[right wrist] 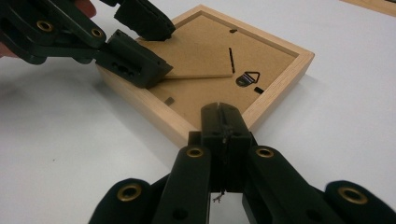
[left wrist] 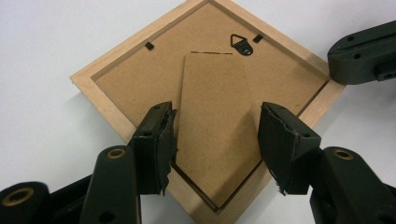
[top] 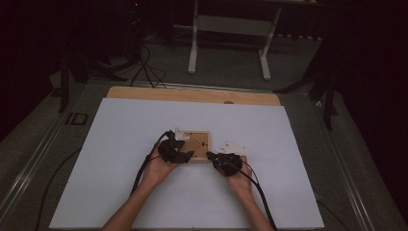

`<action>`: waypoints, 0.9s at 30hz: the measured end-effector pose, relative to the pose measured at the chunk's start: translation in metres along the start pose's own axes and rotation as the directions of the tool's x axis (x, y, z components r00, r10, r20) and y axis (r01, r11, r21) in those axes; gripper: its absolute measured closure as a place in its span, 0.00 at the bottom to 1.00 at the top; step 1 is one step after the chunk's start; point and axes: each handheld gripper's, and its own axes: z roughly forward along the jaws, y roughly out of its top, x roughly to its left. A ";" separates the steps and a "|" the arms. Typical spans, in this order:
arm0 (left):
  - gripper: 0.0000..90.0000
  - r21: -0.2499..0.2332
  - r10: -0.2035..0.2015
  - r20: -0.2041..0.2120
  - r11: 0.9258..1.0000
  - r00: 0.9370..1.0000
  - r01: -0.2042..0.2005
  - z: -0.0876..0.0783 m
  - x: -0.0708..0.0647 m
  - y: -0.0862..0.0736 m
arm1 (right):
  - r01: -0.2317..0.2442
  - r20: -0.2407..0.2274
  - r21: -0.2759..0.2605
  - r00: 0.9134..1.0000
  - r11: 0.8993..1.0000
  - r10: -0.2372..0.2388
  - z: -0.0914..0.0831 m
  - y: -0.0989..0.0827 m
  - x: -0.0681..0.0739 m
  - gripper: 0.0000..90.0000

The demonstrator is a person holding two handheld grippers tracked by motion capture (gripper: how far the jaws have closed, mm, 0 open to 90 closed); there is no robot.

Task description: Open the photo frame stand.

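Left gripper view: wooden frame (left wrist: 107, 100), fibreboard stand (left wrist: 215, 126) between spread jaws.

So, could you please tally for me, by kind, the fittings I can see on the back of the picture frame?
Fold-out stand: 1
Triangular hanging ring: 1
Small black retaining tabs: 3 visible (two in the left gripper view, a third by the near edge in the right gripper view)
Total: 5
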 end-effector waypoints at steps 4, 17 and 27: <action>0.52 -0.004 -0.003 0.004 1.000 1.000 0.003 0.000 0.001 -0.001 | -0.001 0.000 0.000 1.000 1.000 0.001 0.000 0.000 0.000 1.00; 0.57 -0.008 0.007 0.000 1.000 1.000 -0.007 -0.001 -0.002 -0.001 | -0.004 0.003 -0.001 1.000 1.000 0.004 0.000 0.000 0.000 1.00; 0.57 0.007 0.009 -0.007 1.000 1.000 -0.009 -0.006 -0.003 0.008 | -0.001 -0.001 0.001 1.000 1.000 0.001 0.000 0.000 0.000 1.00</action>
